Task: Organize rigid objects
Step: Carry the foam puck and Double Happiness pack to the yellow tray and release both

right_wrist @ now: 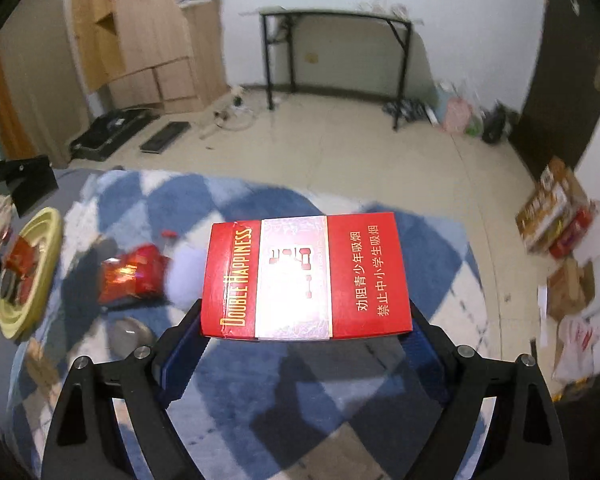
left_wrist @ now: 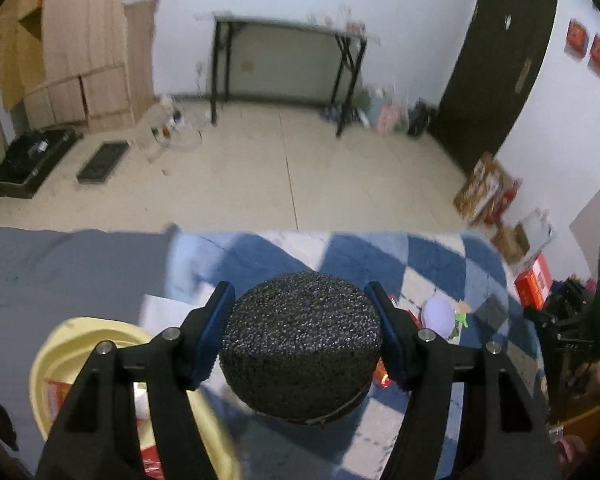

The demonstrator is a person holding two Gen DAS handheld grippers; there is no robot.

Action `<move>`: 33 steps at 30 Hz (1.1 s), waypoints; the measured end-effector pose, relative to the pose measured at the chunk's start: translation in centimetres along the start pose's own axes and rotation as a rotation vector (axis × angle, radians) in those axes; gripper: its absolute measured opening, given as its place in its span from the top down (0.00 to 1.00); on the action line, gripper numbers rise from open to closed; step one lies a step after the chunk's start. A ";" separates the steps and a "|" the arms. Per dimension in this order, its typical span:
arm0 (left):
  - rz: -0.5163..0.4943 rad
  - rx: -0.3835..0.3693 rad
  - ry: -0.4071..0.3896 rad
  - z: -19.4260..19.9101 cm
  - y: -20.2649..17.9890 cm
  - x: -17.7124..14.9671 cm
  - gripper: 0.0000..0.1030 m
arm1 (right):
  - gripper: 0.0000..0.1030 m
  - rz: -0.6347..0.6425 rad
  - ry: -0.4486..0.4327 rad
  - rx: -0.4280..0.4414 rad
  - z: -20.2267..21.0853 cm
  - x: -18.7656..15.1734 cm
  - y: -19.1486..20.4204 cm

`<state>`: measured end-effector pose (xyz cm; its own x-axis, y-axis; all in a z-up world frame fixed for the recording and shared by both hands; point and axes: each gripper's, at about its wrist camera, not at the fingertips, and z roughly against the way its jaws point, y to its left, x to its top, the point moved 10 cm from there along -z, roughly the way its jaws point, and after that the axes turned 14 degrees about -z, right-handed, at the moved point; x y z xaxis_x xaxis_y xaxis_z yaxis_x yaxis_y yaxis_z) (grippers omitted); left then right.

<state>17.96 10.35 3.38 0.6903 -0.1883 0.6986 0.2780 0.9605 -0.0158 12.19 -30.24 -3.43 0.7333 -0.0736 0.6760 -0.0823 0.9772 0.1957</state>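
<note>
Below us lies a blue-and-white checkered rug (right_wrist: 260,196) on a tiled floor. Our right hand-held gripper (right_wrist: 306,320) is clamped on one red cigarette box (right_wrist: 306,278), lifted flat above the rug, its long axis running side to side between the pads. Our left hand-held gripper (left_wrist: 302,338) is clamped on one black foam disc (left_wrist: 300,344), flat face up, beside one yellow basin (left_wrist: 56,356).
</note>
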 end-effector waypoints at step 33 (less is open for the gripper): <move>0.193 0.157 0.176 -1.9 19.0 -16.1 0.35 | 0.12 0.587 0.266 0.336 -13.7 -13.5 45.4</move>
<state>13.37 31.26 -9.56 0.8291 -0.0187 0.5589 0.0333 0.9993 -0.0160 7.85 17.87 -13.41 0.6400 0.5372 0.5494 -0.6846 0.7233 0.0904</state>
